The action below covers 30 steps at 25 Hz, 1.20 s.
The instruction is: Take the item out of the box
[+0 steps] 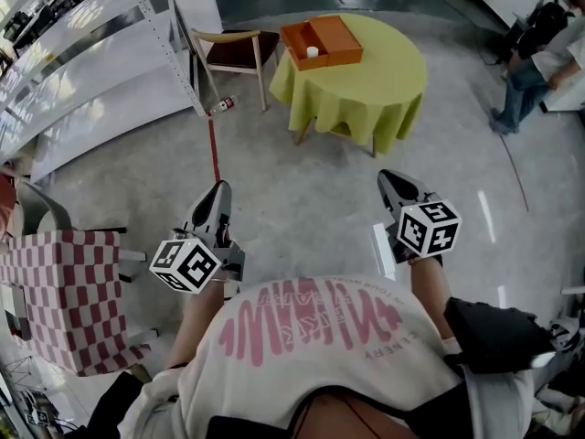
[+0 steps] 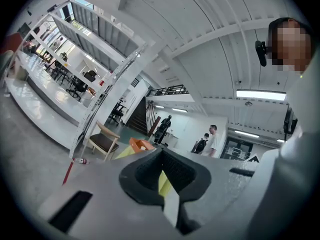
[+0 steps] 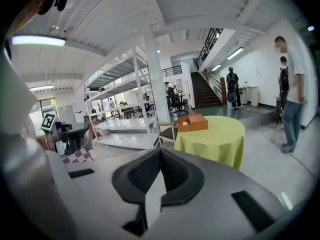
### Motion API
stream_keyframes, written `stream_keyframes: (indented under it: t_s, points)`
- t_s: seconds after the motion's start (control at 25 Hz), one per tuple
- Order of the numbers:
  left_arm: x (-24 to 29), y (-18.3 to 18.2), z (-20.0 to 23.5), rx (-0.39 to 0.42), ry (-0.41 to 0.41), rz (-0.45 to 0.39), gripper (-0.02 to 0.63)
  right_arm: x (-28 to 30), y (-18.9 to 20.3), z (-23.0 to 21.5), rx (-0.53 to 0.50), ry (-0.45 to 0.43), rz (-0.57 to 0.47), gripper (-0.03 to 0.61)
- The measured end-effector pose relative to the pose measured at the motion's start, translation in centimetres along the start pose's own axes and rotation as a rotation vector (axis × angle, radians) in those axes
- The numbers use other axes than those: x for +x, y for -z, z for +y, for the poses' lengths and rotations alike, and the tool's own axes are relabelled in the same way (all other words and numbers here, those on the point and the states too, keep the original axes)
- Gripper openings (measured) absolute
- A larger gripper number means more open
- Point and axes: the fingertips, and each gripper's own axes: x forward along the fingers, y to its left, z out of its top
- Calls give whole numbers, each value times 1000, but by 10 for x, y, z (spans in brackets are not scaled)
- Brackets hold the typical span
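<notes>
An open orange box (image 1: pixel 334 37) sits on a round table with a yellow-green cloth (image 1: pixel 393 71), far ahead of me. A small white item (image 1: pixel 313 52) stands inside the box. My left gripper (image 1: pixel 219 188) and right gripper (image 1: pixel 391 178) hang close to my body over the floor, well short of the table. Both are shut with nothing between the jaws. The right gripper view shows its closed tips (image 3: pixel 160 150) pointing toward the box (image 3: pixel 194 122). In the left gripper view, the closed tips (image 2: pixel 161 153) sit just below the box (image 2: pixel 141 144).
A wooden chair (image 1: pixel 236 51) stands left of the table beside a metal shelving frame (image 1: pixel 155 26). A bottle (image 1: pixel 224 105) and a red rod (image 1: pixel 214 149) lie on the floor. A checkered chair (image 1: pixel 64 291) is at my left. A person (image 1: pixel 535 62) stands at the far right.
</notes>
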Motion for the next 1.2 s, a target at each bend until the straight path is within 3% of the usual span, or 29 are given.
stream_keyframes:
  t_s: [0.32,0.48,0.88,1.2]
  points:
    - [10,19,-10,-21,47,54,8,-7,30,-12,72,27,59,5]
    - [14,20,-7,-23,55,49,8,1,30,-12,59,27,59,5]
    - [62,5,7,10,27,32,8,48,-6,-44,33,0,23,5]
    - [138,-15,18,10,15,8,8,111,-41,-85,-77,-24,55,5]
